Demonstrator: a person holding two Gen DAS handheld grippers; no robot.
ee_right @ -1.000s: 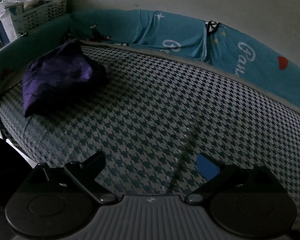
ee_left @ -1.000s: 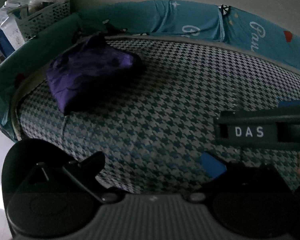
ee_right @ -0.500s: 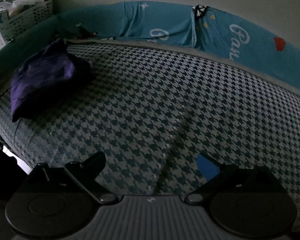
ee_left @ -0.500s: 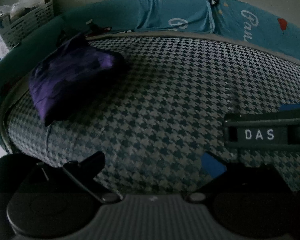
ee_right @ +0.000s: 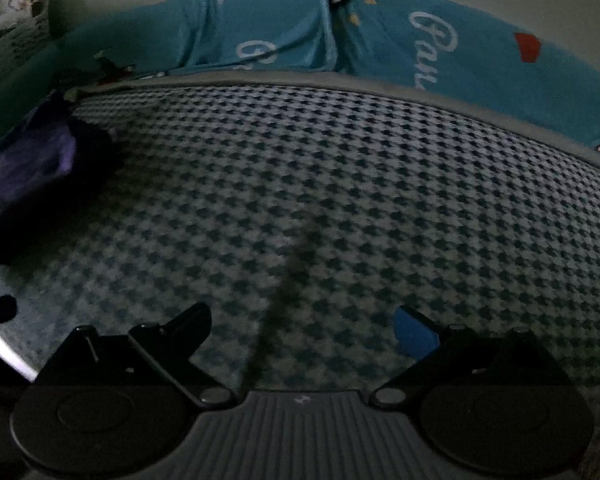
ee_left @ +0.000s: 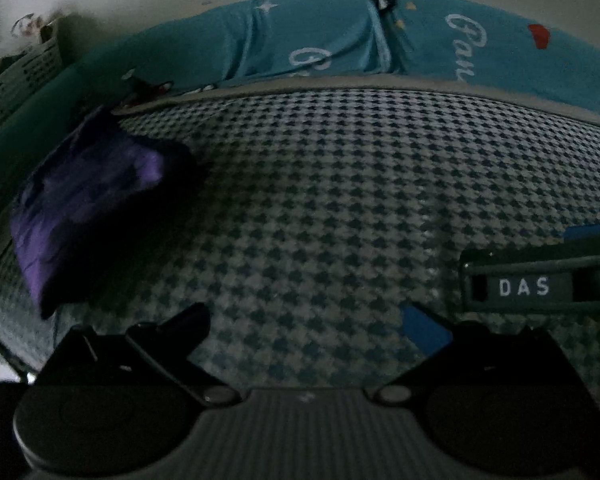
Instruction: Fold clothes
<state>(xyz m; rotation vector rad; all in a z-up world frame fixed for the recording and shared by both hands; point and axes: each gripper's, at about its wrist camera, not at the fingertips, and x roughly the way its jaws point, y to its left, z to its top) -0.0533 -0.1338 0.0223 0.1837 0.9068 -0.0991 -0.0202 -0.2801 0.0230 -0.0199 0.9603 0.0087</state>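
A crumpled purple fabric bundle (ee_left: pixel 88 204) lies on the far left of the houndstooth-patterned bed (ee_left: pixel 340 200), near its edge. Behind the bed, a teal printed sheet (ee_left: pixel 380 40) runs along the wall. A pale lattice plastic basket (ee_left: pixel 16 76) stands beyond the bundle at the far left corner.
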